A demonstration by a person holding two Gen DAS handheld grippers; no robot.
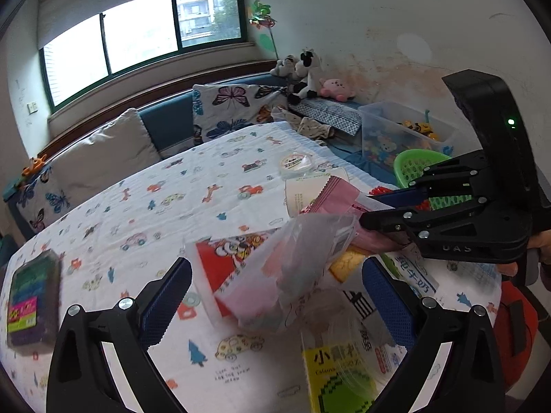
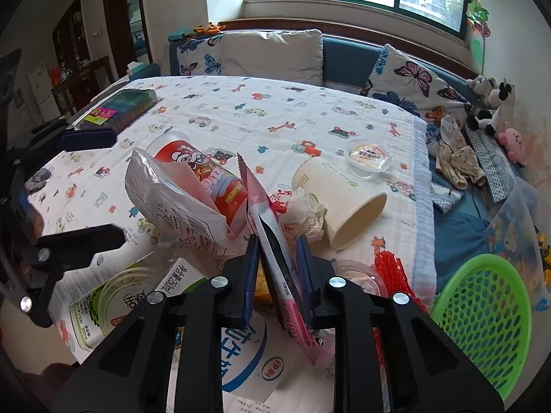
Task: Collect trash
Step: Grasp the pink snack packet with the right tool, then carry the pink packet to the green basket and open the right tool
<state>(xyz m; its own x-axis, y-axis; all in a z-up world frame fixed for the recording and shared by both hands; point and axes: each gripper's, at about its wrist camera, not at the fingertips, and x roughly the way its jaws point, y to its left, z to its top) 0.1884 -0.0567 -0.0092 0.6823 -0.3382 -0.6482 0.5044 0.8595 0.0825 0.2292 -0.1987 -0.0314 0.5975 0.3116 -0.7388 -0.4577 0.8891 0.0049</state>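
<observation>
A pile of trash lies on the cartoon-print tablecloth: a red and white snack cup, a clear plastic bag, a paper cup on its side, crumpled tissue and milk cartons. My right gripper is shut on a pink wrapper, which also shows in the left wrist view. My left gripper is open and empty, its jaws on either side of the plastic bag and snack cup. A green basket stands at the right.
A box of coloured items lies at the table's left. A small lidded tub sits beyond the paper cup. Red beads lie at the table's right edge. A sofa with cushions, plush toys and a clear toy bin surround the table.
</observation>
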